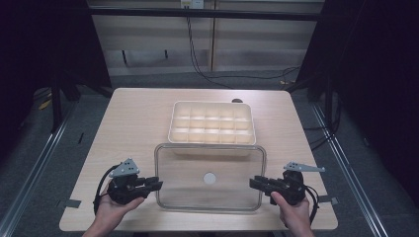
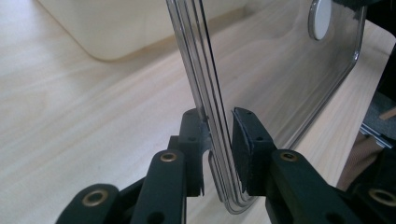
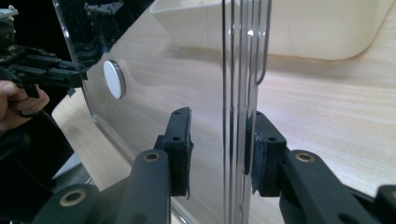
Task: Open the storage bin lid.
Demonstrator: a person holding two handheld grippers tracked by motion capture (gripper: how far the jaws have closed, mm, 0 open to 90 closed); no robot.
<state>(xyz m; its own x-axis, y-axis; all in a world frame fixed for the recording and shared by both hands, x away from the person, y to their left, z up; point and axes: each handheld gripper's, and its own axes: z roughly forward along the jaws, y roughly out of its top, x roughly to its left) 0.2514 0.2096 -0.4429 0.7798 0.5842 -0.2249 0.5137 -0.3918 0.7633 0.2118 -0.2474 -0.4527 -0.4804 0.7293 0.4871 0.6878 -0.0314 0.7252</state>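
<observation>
Clear lid flanked by both tongs, just short of the compartment box

The clear lid [image 1: 210, 177] lies flat on the counter [image 1: 133, 118] between your tongs, its side rims inside each set of jaws. Your left tongs [image 2: 218, 140] and right tongs [image 3: 218, 140] both stand apart around a rim, not yet clamped, probably so the lid lifts level. Beyond their tips sits the cream compartment box [image 1: 212, 122], uncovered.

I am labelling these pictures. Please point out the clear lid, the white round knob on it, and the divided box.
clear lid [image 1: 183, 168]: high view, its flat clear panel.
white round knob [image 1: 209, 178]: high view, its top face.
divided box [image 1: 212, 142]: high view, its near rim.
</observation>
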